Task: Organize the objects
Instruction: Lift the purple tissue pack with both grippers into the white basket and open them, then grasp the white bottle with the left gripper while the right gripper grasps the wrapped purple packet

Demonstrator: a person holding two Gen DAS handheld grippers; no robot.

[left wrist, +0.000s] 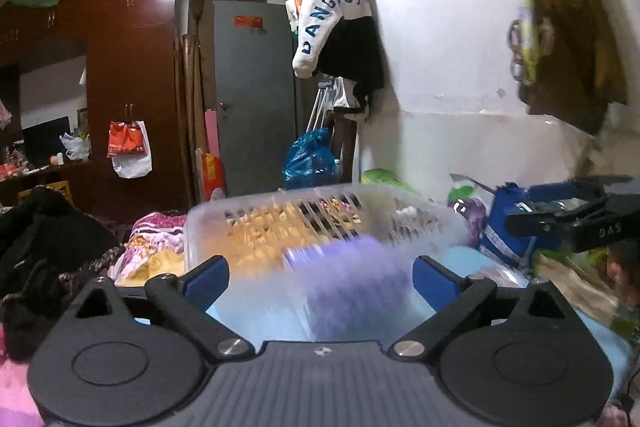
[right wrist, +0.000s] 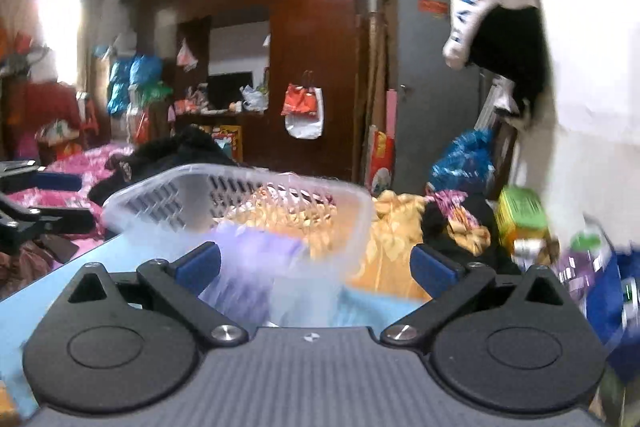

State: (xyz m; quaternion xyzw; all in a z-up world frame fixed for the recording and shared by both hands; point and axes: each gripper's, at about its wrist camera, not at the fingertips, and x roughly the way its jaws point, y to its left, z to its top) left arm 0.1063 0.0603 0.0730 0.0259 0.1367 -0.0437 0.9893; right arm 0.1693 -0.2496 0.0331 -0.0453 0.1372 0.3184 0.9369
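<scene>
Translucent plastic basket [left wrist: 320,223], slotted walls, motion-blurred.

From my right wrist camera, the right gripper [right wrist: 316,263] has its jaws spread wide, nothing between them. Directly ahead I see a clear slotted plastic basket [right wrist: 240,199], tilted, with a blurred purple item [right wrist: 256,259] inside. Brown wardrobe [right wrist: 312,47] stands behind.

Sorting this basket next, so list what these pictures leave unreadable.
- Purple item in the basket: motion-blurred in both wrist views, so what it is stays unclear.
- Blue package, left view: label blurred, partly behind the right gripper.
- Green box, right view: print too blurred.
</scene>
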